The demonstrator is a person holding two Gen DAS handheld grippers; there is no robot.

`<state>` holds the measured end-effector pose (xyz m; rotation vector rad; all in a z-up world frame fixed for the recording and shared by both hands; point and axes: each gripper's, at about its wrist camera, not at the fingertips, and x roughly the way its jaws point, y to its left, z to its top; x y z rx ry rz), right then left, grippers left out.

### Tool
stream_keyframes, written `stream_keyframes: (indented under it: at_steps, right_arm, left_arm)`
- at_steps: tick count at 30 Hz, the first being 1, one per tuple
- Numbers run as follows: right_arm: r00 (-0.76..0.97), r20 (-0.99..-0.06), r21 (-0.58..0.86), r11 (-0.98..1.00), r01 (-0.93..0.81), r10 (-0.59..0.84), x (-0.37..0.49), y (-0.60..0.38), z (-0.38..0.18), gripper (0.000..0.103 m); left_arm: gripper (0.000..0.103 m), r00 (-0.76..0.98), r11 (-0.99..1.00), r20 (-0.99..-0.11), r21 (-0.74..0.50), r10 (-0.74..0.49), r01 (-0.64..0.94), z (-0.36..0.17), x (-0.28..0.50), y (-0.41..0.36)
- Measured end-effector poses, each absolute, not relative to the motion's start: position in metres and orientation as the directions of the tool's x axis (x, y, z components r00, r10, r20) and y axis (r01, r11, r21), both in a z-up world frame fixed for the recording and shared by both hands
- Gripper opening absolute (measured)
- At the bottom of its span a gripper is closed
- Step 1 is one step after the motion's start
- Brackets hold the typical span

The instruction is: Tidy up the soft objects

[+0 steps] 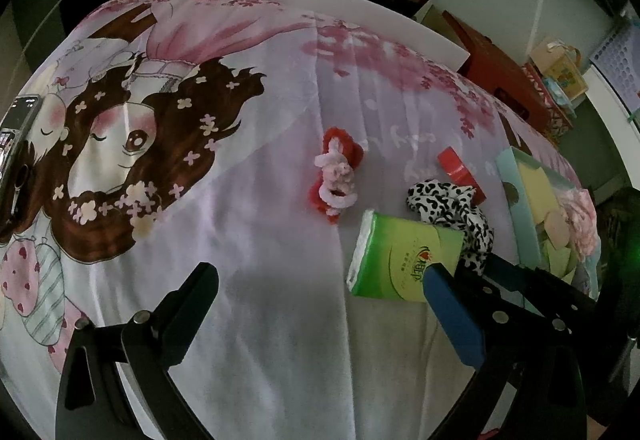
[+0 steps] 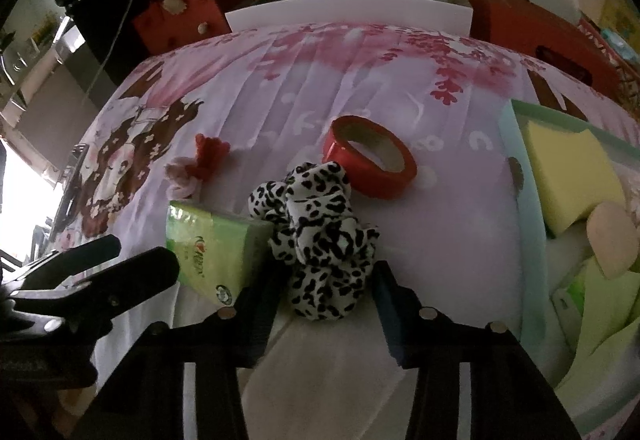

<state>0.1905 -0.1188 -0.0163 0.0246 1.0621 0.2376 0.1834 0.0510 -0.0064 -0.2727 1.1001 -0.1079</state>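
The left gripper (image 1: 320, 280) hangs over the printed cloth (image 1: 248, 144) with its jaws spread wide and nothing between them; its blue pad (image 1: 452, 312) lies just beside the near corner of the green tissue pack (image 1: 400, 260), and I cannot tell if it touches. Far at the left edge of that view a phone (image 1: 18, 144) lies on the cloth. More to the middle, a small heap of red and pink fuzzy rings (image 1: 336, 172) rests on the cloth, apart from the other things.

The right gripper (image 2: 324, 304) has its jaws half closed around the near end of the black-and-white spotted scrunchie (image 2: 320, 240). The scrunchie lies on the cloth between the two fingers, but whether the pads already press on it I cannot tell. The tissue pack (image 2: 212, 248) touches the scrunchie on its left side. Behind the scrunchie, a roll of red tape (image 2: 372, 164) lies flat, touching it or nearly so. At the right, a pale green tray (image 2: 524, 200) holds a yellow sponge (image 2: 568, 176), a round beige puff (image 2: 612, 240) and other pale soft pieces.
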Motion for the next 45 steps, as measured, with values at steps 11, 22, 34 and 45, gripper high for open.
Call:
stream_keyframes:
  at_steps: [11, 22, 34, 45]
  right_arm:
    - [0.474, -0.855, 0.142, 0.975, -0.172, 0.209, 0.187, -0.121, -0.017, 0.03]
    - [0.492, -0.842, 0.174, 0.975, -0.14, 0.221, 0.179, -0.133, -0.013, 0.018]
    - [0.573, -0.795, 0.206, 0.977, -0.054, 0.199, 0.161, -0.178, 0.016, 0.018]
    - [0.621, -0.757, 0.221, 0.974, -0.051, 0.204, 0.148, -0.189, 0.038, 0.018]
  left_arm:
    - [0.102, 0.446, 0.961, -0.863, -0.277, -0.236, -0.028, -0.005, 0.185, 0.042]
    - [0.102, 0.447, 0.964, -0.863, -0.264, -0.236, -0.002, -0.003, 0.187, 0.033]
    - [0.102, 0.435, 0.968, -0.868, -0.249, -0.242, 0.041, -0.003, 0.187, 0.018]
    - [0.102, 0.395, 0.978, -0.895, -0.188, -0.207, 0.086, -0.022, 0.187, -0.003]
